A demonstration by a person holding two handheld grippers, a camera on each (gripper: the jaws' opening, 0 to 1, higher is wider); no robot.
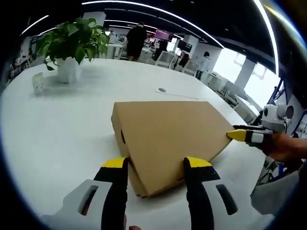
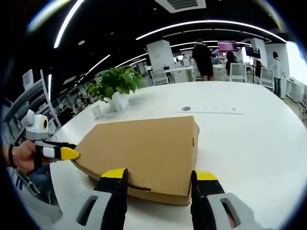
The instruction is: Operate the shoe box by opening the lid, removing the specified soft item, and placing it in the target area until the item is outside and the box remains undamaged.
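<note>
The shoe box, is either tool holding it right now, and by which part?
Neither holds the shoe box. Both the left tool and right tool are open, their jaws straddling box edges at opposite ends.

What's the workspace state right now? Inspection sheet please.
Surface: white table, round-edged.
Job's things: cardboard shoe box, lid closed, lying flat; soft item not seen.
Clutter: potted plant and a flat strip beyond the box.
Grippers: left gripper open, jaws either side of a box corner; right gripper open at the opposite end.
Cables: nothing seen.
Surroundings: open office, ceiling light strips, chairs, people standing far off.
</note>
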